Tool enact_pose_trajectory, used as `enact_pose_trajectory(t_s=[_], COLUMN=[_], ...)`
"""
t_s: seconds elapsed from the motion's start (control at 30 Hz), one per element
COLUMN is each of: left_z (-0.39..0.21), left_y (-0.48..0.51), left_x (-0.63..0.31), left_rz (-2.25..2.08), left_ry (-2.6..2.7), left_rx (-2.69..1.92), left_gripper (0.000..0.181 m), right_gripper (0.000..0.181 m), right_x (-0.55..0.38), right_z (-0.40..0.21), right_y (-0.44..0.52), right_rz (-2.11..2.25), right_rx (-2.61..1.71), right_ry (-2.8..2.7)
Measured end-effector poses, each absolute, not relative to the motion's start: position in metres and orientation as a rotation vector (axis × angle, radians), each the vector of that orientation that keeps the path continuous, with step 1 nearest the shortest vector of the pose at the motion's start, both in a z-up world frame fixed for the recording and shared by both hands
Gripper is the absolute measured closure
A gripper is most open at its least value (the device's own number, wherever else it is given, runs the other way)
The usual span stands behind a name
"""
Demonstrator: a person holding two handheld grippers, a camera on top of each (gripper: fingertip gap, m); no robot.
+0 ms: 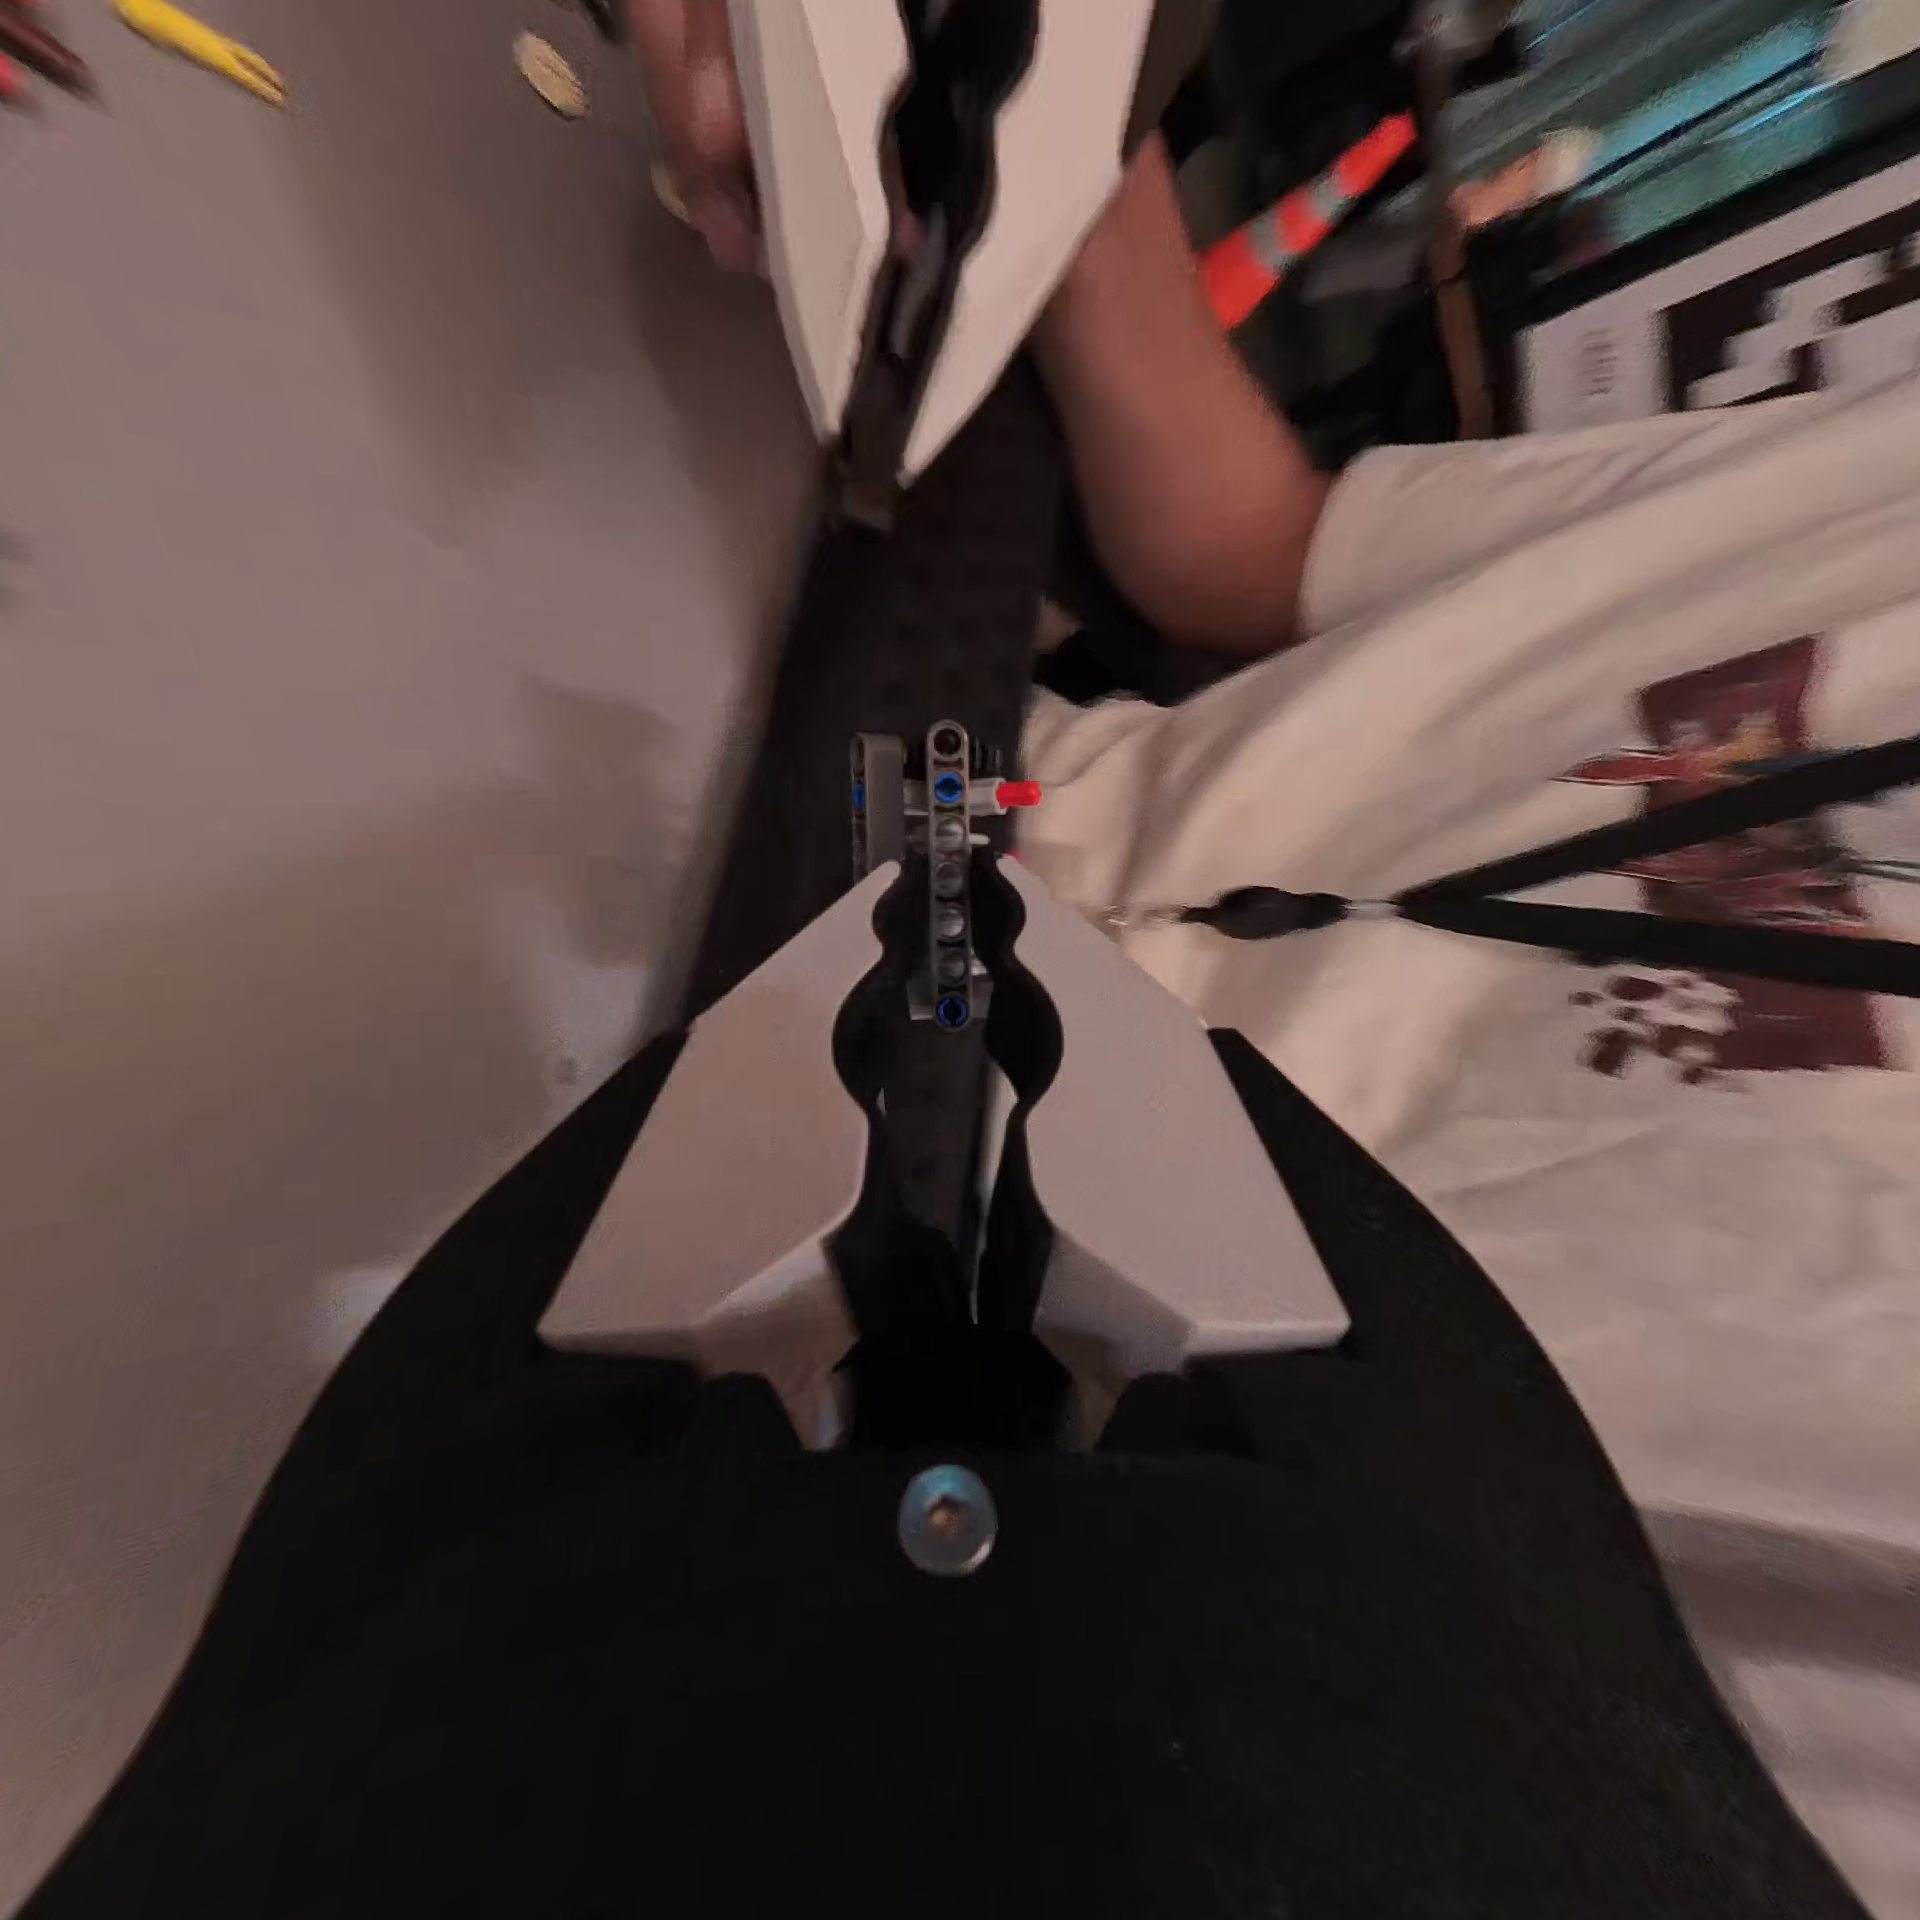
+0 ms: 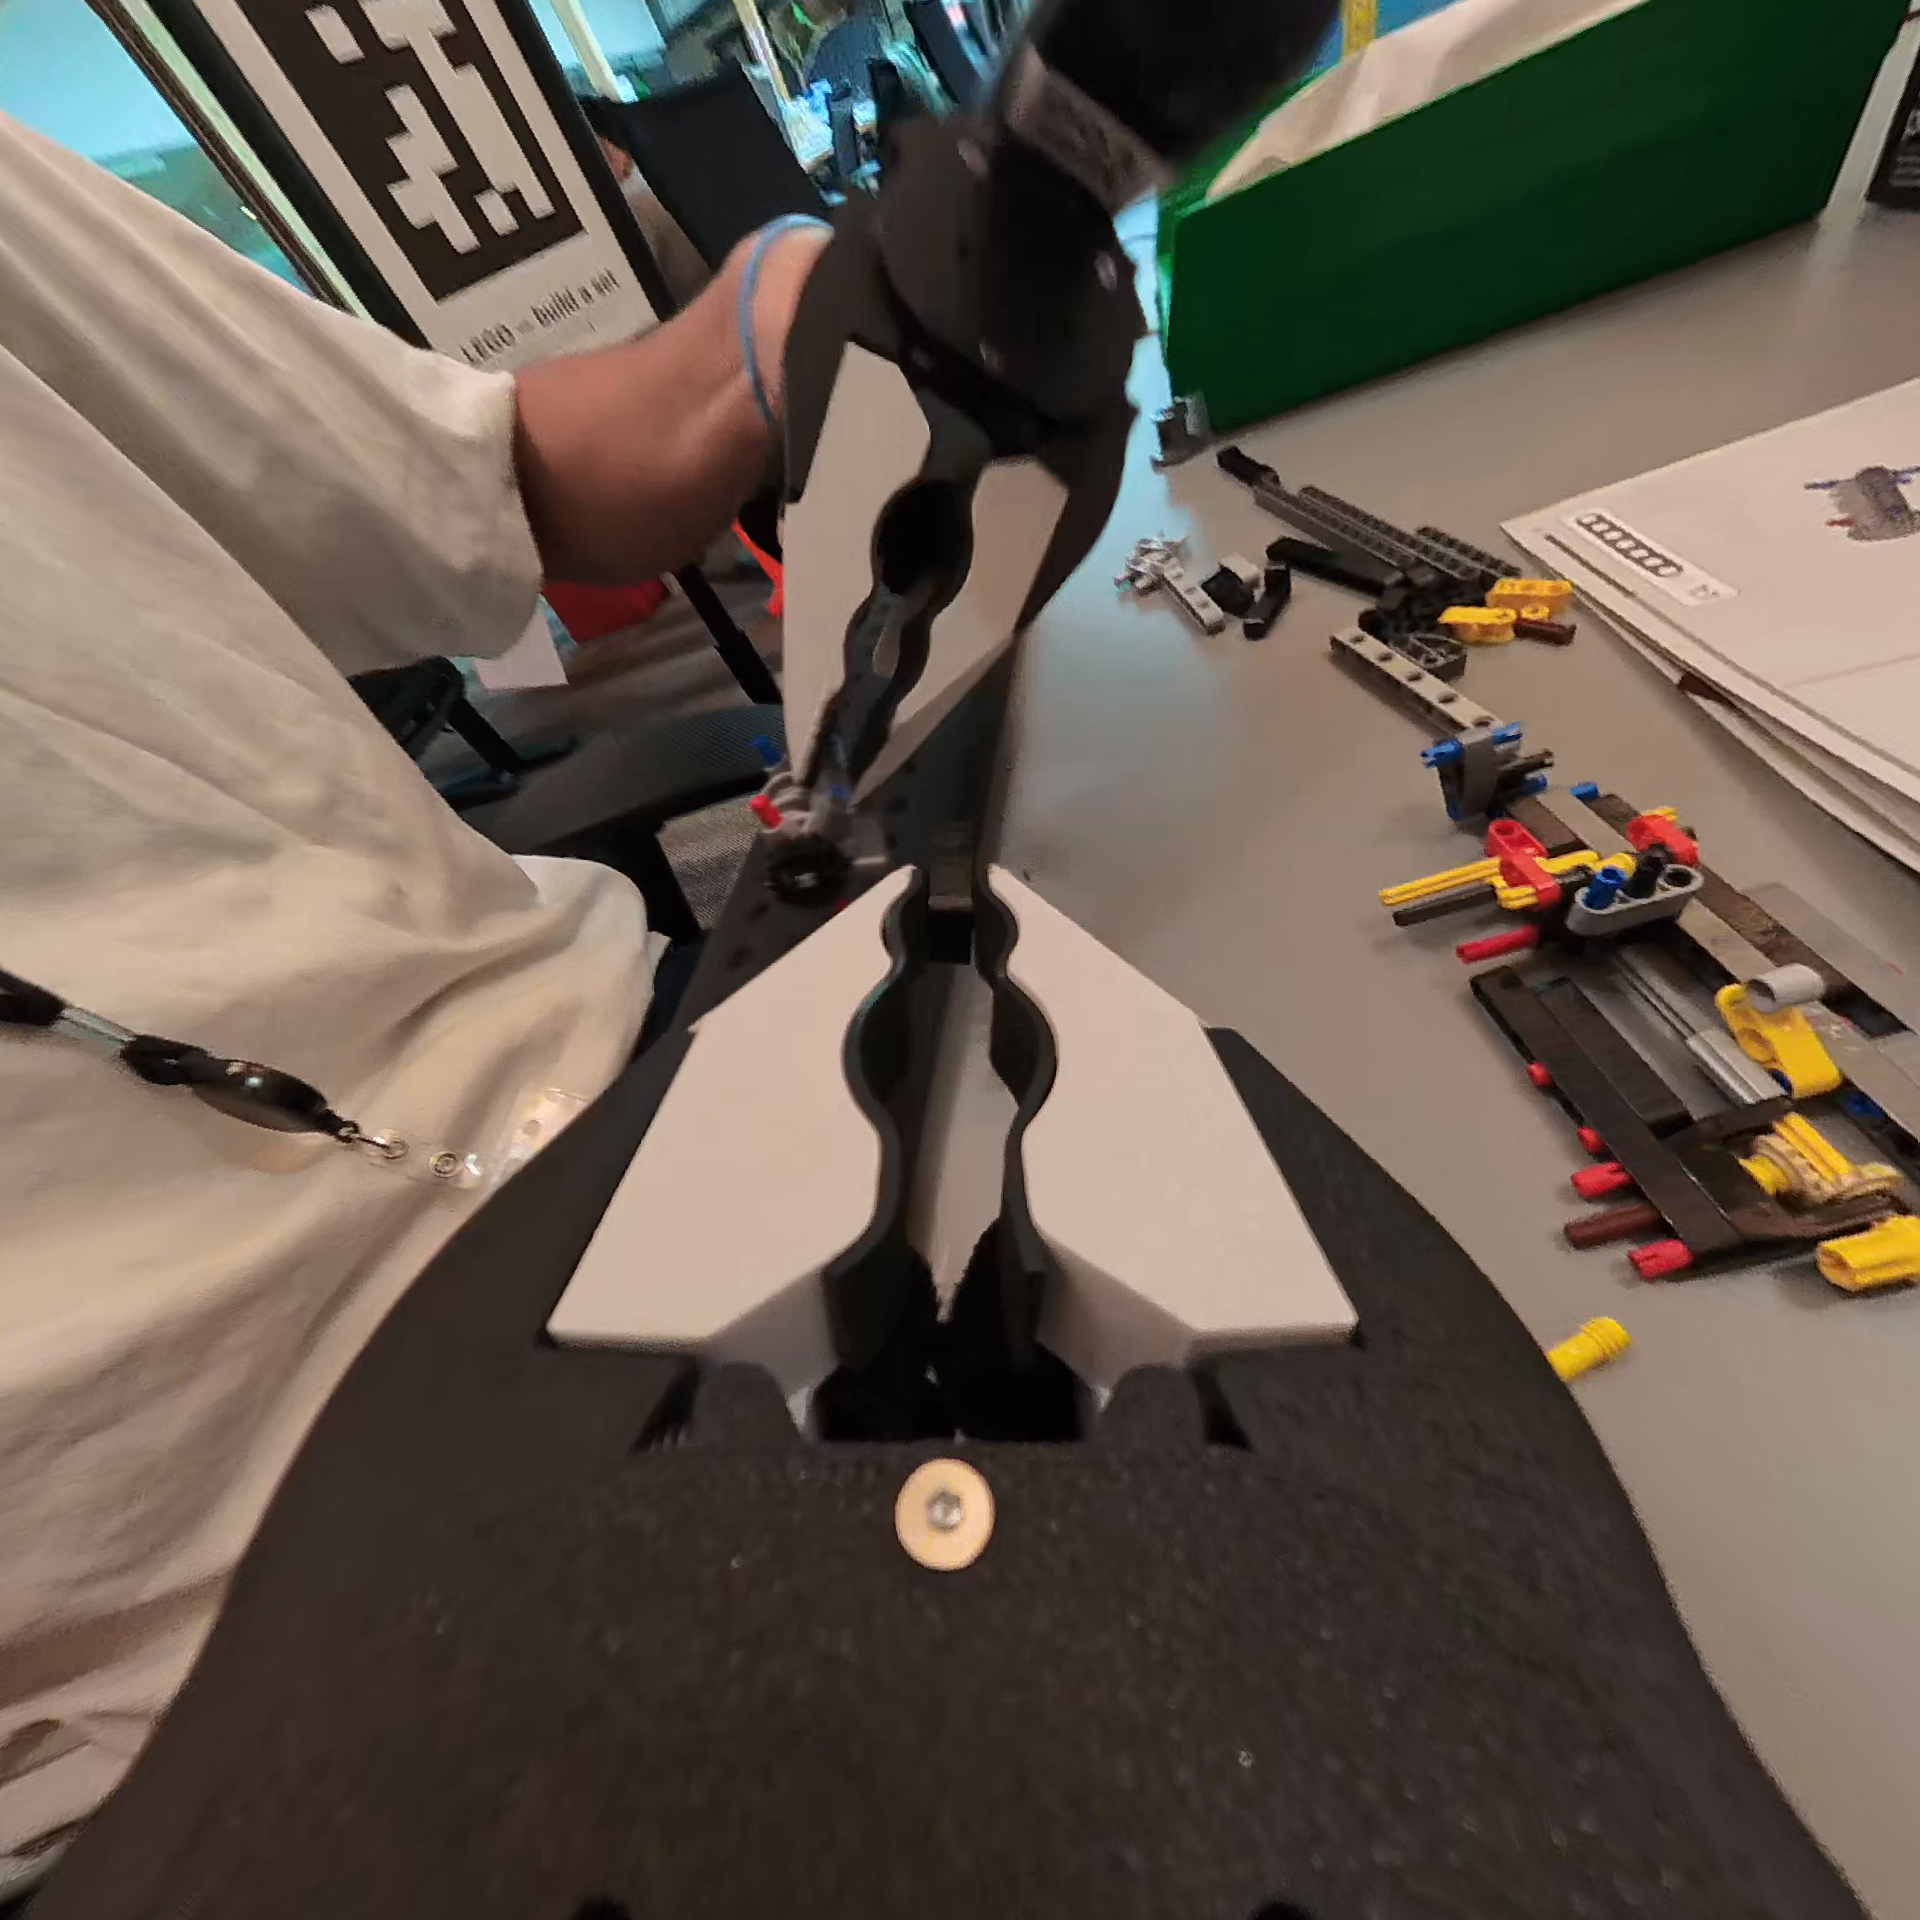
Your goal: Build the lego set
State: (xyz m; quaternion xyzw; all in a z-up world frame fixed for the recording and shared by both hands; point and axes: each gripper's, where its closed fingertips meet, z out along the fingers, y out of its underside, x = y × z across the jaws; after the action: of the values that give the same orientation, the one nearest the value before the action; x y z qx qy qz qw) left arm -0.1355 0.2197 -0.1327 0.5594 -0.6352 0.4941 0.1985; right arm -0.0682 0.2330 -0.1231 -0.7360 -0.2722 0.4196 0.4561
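Note:
My left gripper (image 1: 951, 883) is shut on a grey holed beam (image 1: 948, 831) with blue pins and a red pin (image 1: 1018, 795) at its side. This grey piece sits at one end of a long black beam (image 1: 925, 623) held above the table edge. My right gripper (image 1: 878, 473) holds the far end. In the right wrist view, my right gripper (image 2: 951, 883) is shut on the black beam (image 2: 950, 920). The left gripper (image 2: 831, 795) comes down from above onto the grey piece (image 2: 795, 821), next to a black gear (image 2: 802, 875).
Loose Lego parts and a partly built black, yellow and red assembly (image 2: 1621, 997) lie on the grey table (image 2: 1195, 831) to the right. Instruction sheets (image 2: 1766, 623) and a green box (image 2: 1507, 229) lie farther right. A person's white shirt (image 2: 208, 779) fills the left. The left gripper's tips are roughly 7 cm from the right gripper's.

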Motion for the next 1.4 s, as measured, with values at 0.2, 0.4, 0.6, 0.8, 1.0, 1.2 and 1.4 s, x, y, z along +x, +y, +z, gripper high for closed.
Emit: enact_pose_trajectory(t_s=[0.2, 0.4, 0.6, 0.8, 1.0, 1.2, 1.4], left_z=[-0.165, -0.159, -0.13, -0.158, -0.178, -0.177, -0.186], left_y=[0.219, 0.23, 0.237, 0.266, 0.252, 0.251, 0.257], left_x=[-0.138, -0.123, -0.116, -0.1, -0.09, -0.088, -0.09], left_rz=[1.249, 1.418, 1.79, 1.594, 1.285, 1.35, 1.294], left_ry=[-1.763, -1.954, -1.958, -2.273, -2.173, -1.974, -1.904], left_rx=[1.536, 1.543, 1.515, 1.902, 2.227, 1.968, 1.685], left_gripper=[0.175, 0.163, 0.162, 0.159, 0.159, 0.156, 0.154], right_gripper=[0.174, 0.174, 0.177, 0.174, 0.174, 0.174, 0.174], right_x=[-0.072, -0.071, -0.073, -0.062, -0.055, -0.057, -0.055], right_z=[-0.129, -0.131, -0.134, -0.133, -0.133, -0.128, -0.127], right_y=[0.231, 0.232, 0.232, 0.24, 0.243, 0.241, 0.24], right_rz=[1.05, 1.045, 1.044, 0.975, 0.939, 0.967, 0.982], right_rx=[-1.84, -1.85, -1.861, -1.865, -1.866, -1.846, -1.842], right_ry=[-0.683, -0.682, -0.69, -0.645, -0.617, -0.622, -0.613])
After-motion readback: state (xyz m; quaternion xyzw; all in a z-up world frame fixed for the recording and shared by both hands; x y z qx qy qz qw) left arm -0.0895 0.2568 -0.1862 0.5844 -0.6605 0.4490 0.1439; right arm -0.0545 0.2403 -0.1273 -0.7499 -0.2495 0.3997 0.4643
